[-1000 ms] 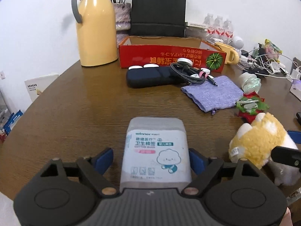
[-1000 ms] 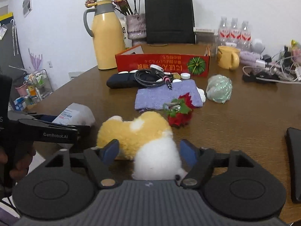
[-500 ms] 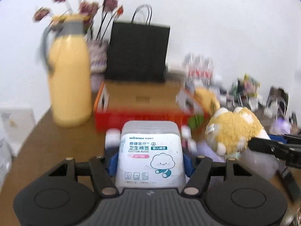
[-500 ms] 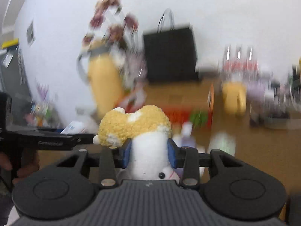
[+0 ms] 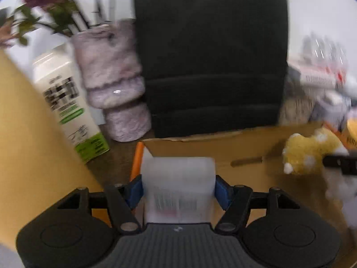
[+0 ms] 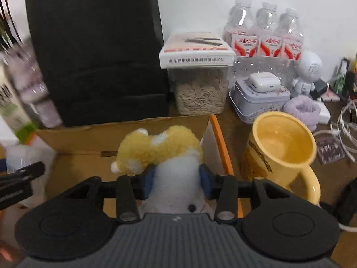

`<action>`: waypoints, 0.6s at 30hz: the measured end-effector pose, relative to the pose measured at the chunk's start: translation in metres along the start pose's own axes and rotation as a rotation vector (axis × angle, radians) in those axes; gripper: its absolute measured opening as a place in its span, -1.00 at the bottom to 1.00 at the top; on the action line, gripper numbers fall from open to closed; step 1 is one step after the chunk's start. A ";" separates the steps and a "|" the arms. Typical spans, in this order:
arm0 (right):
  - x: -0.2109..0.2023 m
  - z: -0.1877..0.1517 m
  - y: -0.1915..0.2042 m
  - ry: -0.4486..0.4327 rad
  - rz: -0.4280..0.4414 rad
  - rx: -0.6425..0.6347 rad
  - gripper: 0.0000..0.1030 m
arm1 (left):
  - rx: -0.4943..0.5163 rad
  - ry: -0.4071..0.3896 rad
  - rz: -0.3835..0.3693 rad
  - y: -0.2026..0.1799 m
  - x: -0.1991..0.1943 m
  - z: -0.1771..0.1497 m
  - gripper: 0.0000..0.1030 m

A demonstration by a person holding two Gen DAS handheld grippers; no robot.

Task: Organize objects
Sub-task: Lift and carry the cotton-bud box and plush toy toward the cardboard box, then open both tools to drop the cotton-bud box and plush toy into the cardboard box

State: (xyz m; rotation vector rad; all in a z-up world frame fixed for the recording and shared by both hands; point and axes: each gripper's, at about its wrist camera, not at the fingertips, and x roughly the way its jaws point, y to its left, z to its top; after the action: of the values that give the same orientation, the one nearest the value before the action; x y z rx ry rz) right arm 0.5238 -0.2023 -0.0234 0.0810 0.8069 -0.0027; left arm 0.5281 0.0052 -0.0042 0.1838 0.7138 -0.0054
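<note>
Left gripper (image 5: 179,188) grasps the cotton-bud box (image 5: 178,185) over the cardboard box (image 5: 223,147), its jaws easing apart; right gripper (image 6: 176,178), also loosening, still pinches the plush toy (image 6: 160,154) above the same box, beside the yellow mug (image 6: 283,151).

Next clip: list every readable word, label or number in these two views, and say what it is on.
"娃哈哈": red labels on the water bottles.
White box on the seed jar: upside-down Chinese line, too small to read.
Yellow mug: side print too oblique to read.
Carton and cotton bud box: labels blurred, unreadable.
</note>
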 end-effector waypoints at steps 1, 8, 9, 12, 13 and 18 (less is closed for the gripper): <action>0.008 -0.002 0.004 0.018 -0.007 -0.042 0.06 | 0.014 -0.009 0.026 -0.001 0.004 -0.003 0.44; 0.022 -0.011 0.016 -0.003 -0.047 -0.174 0.75 | 0.068 -0.047 0.088 -0.009 0.002 -0.018 0.46; 0.023 -0.011 0.017 0.013 -0.047 -0.181 0.75 | 0.062 -0.038 0.078 -0.011 -0.003 -0.019 0.47; 0.005 -0.008 0.010 0.008 -0.017 -0.148 0.77 | 0.052 -0.054 0.045 -0.008 -0.021 -0.016 0.45; -0.007 -0.008 0.007 -0.014 0.002 -0.126 0.87 | 0.057 -0.110 0.049 -0.005 -0.039 -0.015 0.45; -0.103 -0.019 -0.015 -0.171 0.137 -0.053 0.99 | -0.040 -0.252 -0.012 0.016 -0.143 -0.023 0.56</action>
State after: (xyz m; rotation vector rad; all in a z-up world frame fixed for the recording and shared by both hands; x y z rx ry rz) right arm 0.4381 -0.2185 0.0369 0.0849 0.6293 0.1393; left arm 0.4064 0.0162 0.0748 0.1377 0.4630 -0.0254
